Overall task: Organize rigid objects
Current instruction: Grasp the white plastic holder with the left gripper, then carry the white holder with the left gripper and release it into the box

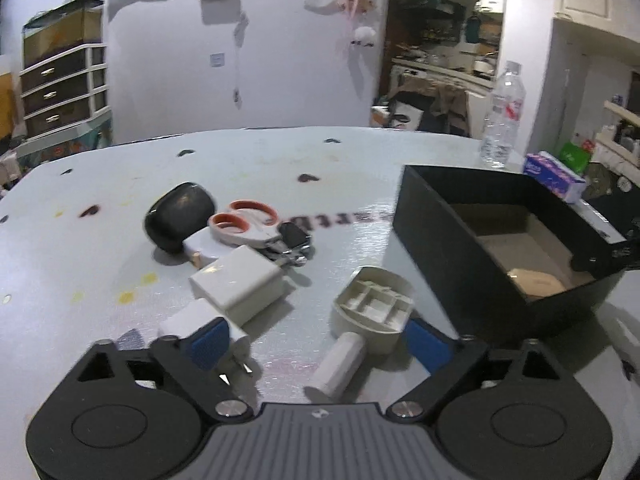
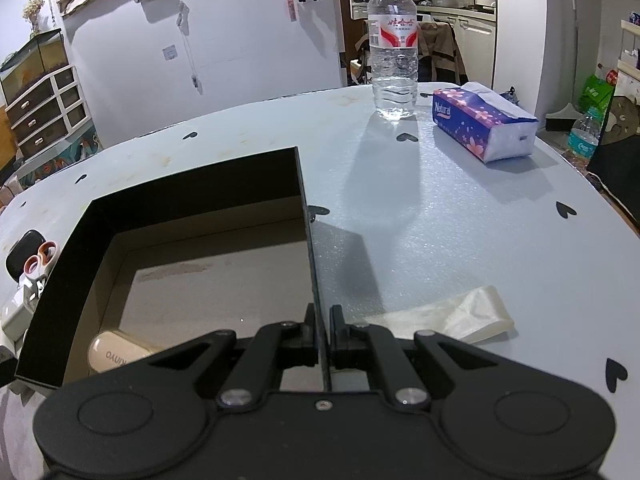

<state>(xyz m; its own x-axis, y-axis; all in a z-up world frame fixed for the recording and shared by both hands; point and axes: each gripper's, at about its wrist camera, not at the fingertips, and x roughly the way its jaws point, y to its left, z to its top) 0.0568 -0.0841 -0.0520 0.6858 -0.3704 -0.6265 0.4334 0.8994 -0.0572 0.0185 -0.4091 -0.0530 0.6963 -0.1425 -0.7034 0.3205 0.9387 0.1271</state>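
Note:
My left gripper (image 1: 320, 344) is open, low over the table, with a white handled plastic piece (image 1: 370, 308) lying between its blue pads. A white charger block (image 1: 240, 286) and a white plug (image 1: 204, 326) lie by the left pad. Behind them sit orange-handled scissors (image 1: 244, 222), a black rounded case (image 1: 180, 216) and a black key fob (image 1: 294, 236). My right gripper (image 2: 322, 336) is shut on the right wall of the black box (image 2: 308, 216). A cream case (image 2: 116, 350) lies inside the box. The box also shows in the left wrist view (image 1: 460, 216).
A water bottle (image 2: 394, 44) and a purple tissue pack (image 2: 484, 120) stand at the far side of the table. A crumpled plastic bag (image 2: 452, 318) lies right of my right gripper. The table's edge (image 2: 592, 176) curves close on the right.

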